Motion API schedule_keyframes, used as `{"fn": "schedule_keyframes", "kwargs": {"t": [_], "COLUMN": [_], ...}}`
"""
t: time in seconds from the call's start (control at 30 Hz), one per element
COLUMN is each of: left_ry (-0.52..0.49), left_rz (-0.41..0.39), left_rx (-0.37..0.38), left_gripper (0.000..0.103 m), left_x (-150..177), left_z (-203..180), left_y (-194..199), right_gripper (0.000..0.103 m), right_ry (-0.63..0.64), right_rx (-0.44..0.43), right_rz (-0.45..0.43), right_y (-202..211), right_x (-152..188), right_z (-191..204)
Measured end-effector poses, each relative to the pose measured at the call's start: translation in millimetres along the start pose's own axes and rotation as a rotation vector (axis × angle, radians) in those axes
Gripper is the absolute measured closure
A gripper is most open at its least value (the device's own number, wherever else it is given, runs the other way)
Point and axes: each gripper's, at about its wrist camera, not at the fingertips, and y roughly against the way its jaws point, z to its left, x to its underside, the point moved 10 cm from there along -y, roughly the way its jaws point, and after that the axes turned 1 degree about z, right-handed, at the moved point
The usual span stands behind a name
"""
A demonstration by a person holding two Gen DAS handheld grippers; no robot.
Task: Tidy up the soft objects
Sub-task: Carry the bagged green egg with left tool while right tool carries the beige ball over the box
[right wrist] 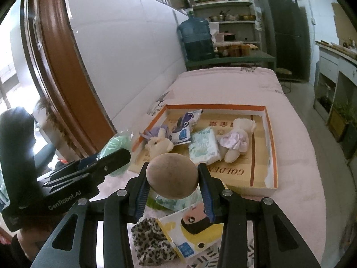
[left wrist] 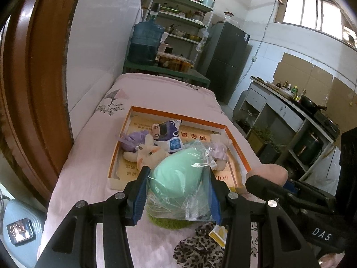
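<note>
A mint-green soft object in a clear plastic bag (left wrist: 178, 178) is gripped by the left gripper (left wrist: 177, 193), whose 2 blue-padded jaws are parted about as wide as the bundle and pressed against its sides. It is held above the pink bed cover (left wrist: 93, 169), at the near edge of the orange-rimmed box (left wrist: 178, 111). A green knitted item (left wrist: 169, 223) is seen on the cover just beneath it, with a leopard-print fabric piece (left wrist: 198, 252) nearer the camera.

A round brown-pink plush object (right wrist: 172, 174) is clamped by the right gripper (right wrist: 173, 188), the jaws being spread to its width and touching it on both sides. It is held just short of the box's near wall (right wrist: 245, 189). Below it, on the cover, a yellow cartoon-printed pack (right wrist: 191, 230) is seen beside the leopard-print piece.

Inside the box, 4 items are laid: a cream plush rabbit (right wrist: 159, 144) at the left, a blue-and-white printed pack (right wrist: 184, 127) behind it, a pale green tissue pack (right wrist: 204, 145) in the middle, and a plush bear in a lilac dress (right wrist: 237, 139) at the right. The rabbit and the blue-and-white pack are touching; the tissue pack lies against the bear.
</note>
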Motion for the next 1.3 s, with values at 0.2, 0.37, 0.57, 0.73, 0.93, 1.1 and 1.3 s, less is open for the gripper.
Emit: {"fn": "schedule_keyframes", "kwargs": {"t": [0.2,0.37,0.57,0.73,0.93,1.1,1.3], "left_ry": [0.001,0.004,0.010,0.010,0.007,0.005,0.000], "left_rz": [0.000,-0.002,-0.001,-0.002,-0.002,0.002,0.004], "left_rx": [-0.003,-0.007,-0.012,-0.017,-0.027,-0.038,-0.050], "left_gripper": [0.056,0.056,0.056,0.056,0.056,0.056,0.056], "left_x": [-1.7,-9.1,-16.0,-17.3,-21.9,-23.9,-27.4], "left_z": [-0.3,1.1,3.6,4.0,5.3,6.9,9.2], "left_y": [-0.3,-5.4,-15.4,-21.8,-29.1,-36.1,-44.3], "right_gripper": [0.060,0.060,0.060,0.060,0.060,0.060,0.060], "right_ry": [0.000,0.000,-0.003,-0.004,-0.006,-0.006,-0.006], "right_rx": [-0.002,-0.003,-0.003,-0.002,-0.003,-0.003,-0.002], "right_rz": [0.000,-0.001,0.001,-0.001,-0.002,-0.002,-0.003], "right_y": [-2.0,-5.4,-8.9,-13.7,-20.6,-21.3,-23.7], "right_x": [-2.3,-5.5,-8.6,-14.3,-20.7,-21.1,-24.9], "right_z": [0.0,-0.2,-0.6,-1.2,-4.8,-4.9,-8.9]}}
